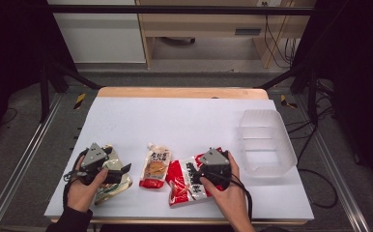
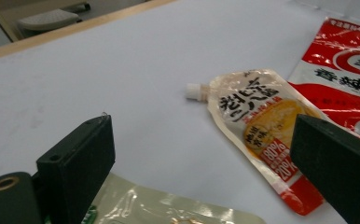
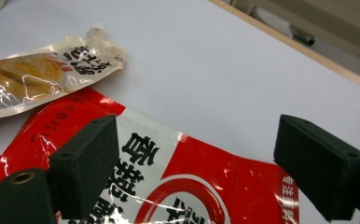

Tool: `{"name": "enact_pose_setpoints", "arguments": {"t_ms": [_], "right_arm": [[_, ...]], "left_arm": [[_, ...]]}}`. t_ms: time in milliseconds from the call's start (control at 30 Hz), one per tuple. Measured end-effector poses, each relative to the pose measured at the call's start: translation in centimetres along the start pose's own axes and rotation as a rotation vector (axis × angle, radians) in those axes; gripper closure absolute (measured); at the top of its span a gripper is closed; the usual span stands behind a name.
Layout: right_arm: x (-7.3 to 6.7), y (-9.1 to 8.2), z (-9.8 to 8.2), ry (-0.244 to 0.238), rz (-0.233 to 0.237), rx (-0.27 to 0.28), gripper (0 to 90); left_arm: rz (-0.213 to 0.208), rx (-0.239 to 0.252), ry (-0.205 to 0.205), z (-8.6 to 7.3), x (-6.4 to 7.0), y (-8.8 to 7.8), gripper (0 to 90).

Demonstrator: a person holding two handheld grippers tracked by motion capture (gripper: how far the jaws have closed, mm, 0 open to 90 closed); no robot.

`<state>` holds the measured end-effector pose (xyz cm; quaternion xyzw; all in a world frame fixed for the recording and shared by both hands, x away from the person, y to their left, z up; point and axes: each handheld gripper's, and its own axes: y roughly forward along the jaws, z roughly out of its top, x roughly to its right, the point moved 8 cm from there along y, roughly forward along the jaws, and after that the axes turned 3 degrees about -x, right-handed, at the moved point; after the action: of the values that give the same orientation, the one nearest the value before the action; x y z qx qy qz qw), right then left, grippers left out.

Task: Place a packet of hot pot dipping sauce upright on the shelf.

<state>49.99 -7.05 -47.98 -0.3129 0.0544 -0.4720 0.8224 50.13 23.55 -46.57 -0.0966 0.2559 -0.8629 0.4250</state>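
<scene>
The red pack [image 1: 187,181] lies flat near the front of the desk [image 1: 184,121], right under our right hand-held gripper [image 3: 197,163], whose jaws stand wide and grip nothing yet. Our left hand-held gripper [image 2: 201,168] hovers just as wide over a pale pouch [image 1: 112,176], also holding nothing. A spout pouch [image 1: 155,166] sits touching the red pack's edge. We'd worry the slick foil slips, or we drag the neighbour along towards the tub [image 1: 264,142].
</scene>
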Motion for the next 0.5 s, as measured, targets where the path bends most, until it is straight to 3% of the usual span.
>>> {"name": "enact_pose_setpoints", "arguments": {"t_ms": [100,233,400,500], "right_arm": [[0.4,-0.2,-0.2,0.014,0.005,-0.003,14.4],[0.4,-0.3,-0.6,0.021,0.033,-0.036,9.9],[0.4,-0.5,-0.8,0.011,0.034,-0.048,7.1],[0.6,-0.8,-0.8,0.006,0.028,-0.035,5.7]], "left_arm": [[0.041,0.028,0.009,0.2,-1.4,-0.8,6.7],[0.106,0.001,0.058,-0.5,-3.2,-1.7,6.6],[0.172,-0.047,0.084,-0.9,-5.6,-3.4,7.7],[0.2,-0.058,0.074,-1.7,-6.9,-3.9,7.4]]}}
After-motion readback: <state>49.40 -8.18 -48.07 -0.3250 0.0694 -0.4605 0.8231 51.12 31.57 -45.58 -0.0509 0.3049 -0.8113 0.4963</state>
